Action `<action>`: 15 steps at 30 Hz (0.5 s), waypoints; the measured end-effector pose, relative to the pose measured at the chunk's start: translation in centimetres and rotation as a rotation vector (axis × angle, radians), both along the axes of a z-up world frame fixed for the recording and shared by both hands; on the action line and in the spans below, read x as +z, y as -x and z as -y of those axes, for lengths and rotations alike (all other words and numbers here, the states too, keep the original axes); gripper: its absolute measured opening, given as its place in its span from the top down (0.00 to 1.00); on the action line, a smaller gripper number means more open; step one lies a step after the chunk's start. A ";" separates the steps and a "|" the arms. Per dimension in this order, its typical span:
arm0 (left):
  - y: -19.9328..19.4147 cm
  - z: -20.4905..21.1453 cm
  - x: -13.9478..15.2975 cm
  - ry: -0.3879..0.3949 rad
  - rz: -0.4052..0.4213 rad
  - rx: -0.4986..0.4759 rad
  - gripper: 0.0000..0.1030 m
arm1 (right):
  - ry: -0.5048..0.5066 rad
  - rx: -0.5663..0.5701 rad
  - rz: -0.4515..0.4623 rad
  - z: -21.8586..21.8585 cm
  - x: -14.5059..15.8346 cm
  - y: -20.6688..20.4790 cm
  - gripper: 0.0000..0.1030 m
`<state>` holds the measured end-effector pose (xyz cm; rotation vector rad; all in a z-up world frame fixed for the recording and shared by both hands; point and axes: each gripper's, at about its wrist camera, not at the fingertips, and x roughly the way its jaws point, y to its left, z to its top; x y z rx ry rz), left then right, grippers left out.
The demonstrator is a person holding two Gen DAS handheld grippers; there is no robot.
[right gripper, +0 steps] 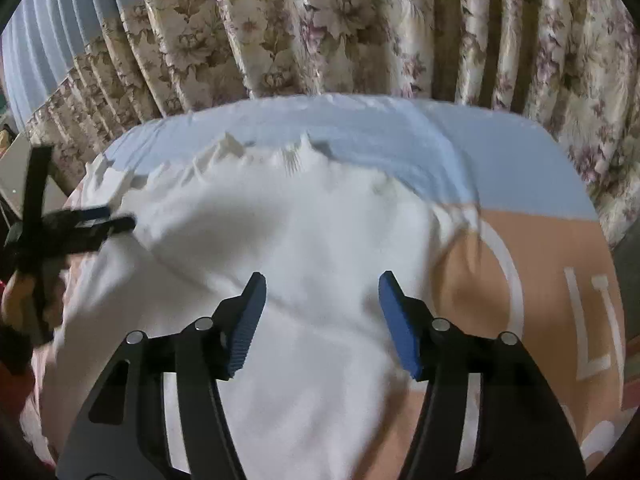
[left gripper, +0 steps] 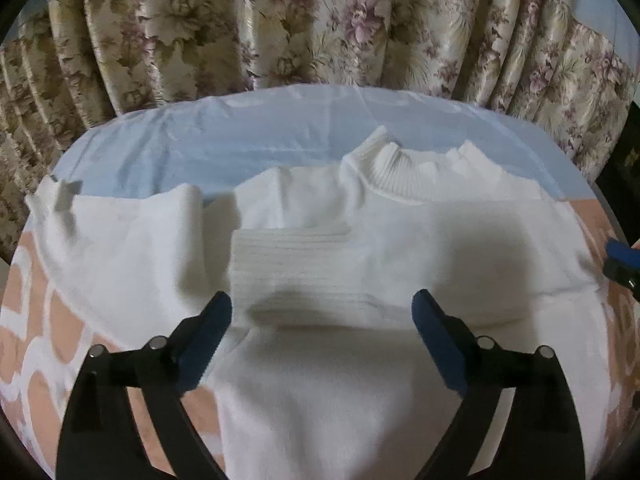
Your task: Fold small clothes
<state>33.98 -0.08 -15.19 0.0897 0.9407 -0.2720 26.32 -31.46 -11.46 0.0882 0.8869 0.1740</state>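
A white knit sweater (left gripper: pixel 420 232) lies flat on the bed, its ribbed collar (left gripper: pixel 394 168) at the far side. One sleeve is folded across the chest, its ribbed cuff (left gripper: pixel 292 276) just in front of my left gripper (left gripper: pixel 322 312), which is open and empty above it. The sweater also fills the right wrist view (right gripper: pixel 304 240). My right gripper (right gripper: pixel 322 296) is open and empty over the sweater's body. The left gripper shows at the left edge of the right wrist view (right gripper: pixel 108 220); the right gripper's tip shows at the right edge of the left wrist view (left gripper: pixel 622 260).
The bed has a peach and white patterned cover (right gripper: pixel 540 280) and a pale blue sheet (left gripper: pixel 224 140) at the far side. A floral curtain (left gripper: pixel 320 20) hangs behind the bed.
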 end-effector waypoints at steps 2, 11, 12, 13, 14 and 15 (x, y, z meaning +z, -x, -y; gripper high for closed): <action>0.7 -0.5 0.5 -0.007 -0.002 0.025 0.05 | 0.019 -0.028 -0.002 -1.0 0.1 -1.0 0.31; 1.1 -5.8 1.5 0.000 -0.036 0.101 0.03 | 0.148 -0.042 0.033 -5.0 -0.1 -3.0 0.08; 0.9 -6.6 1.6 0.001 -0.030 0.111 0.03 | 0.144 -0.048 0.039 -5.2 0.1 -3.3 0.07; 0.7 -7.7 1.9 0.003 -0.019 0.122 0.03 | 0.121 -0.043 0.042 -5.4 0.2 -3.8 0.06; 0.5 -8.3 2.0 -0.001 -0.013 0.128 0.03 | 0.103 -0.035 0.039 -5.6 0.2 -4.2 0.06; 0.2 -9.3 2.2 -0.016 -0.002 0.143 0.03 | 0.090 -0.032 0.034 -6.0 0.1 -4.8 0.06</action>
